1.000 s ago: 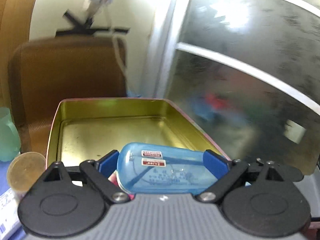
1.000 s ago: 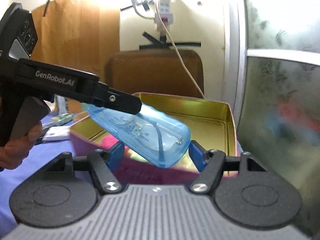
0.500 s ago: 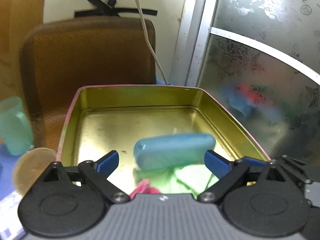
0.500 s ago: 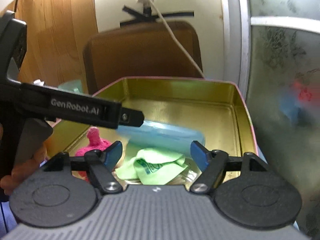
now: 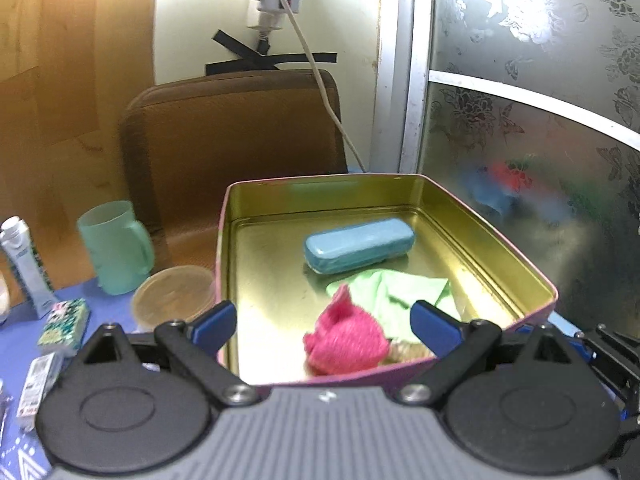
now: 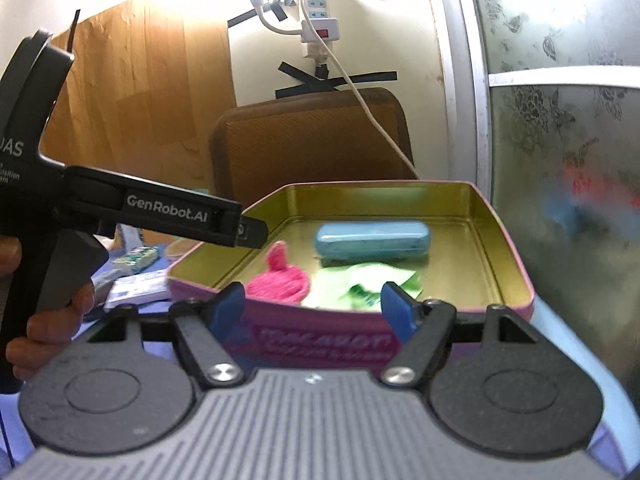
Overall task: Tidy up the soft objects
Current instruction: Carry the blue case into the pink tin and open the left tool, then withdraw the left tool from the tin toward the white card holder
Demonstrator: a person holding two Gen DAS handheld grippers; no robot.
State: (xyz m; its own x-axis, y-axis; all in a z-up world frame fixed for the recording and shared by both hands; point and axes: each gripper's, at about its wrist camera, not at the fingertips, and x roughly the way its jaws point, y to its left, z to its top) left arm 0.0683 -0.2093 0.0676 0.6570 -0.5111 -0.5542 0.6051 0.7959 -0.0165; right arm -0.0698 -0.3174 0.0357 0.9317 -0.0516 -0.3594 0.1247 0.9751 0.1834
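Now the gold-lined rectangular metal tin [image 5: 516, 240] holds the light-blue oblong glasses case [image 5: 359, 245], which a second ago sat pinched in the left gripper [image 5: 324, 324] and lies flat toward the tin's 12 o'clock end, just beyond the green cloth [image 5: 396, 288] and pink knitted piece [image 5: 346, 340]. Both the left gripper and the right gripper [image 6: 312, 308] have drawn back to the tin's 6 o'clock rim, jaws spread wide and empty, so this item looks stowed.

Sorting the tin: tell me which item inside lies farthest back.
The blue case, toward the tin's back wall; the pink knit and green cloth lie nearer the front.
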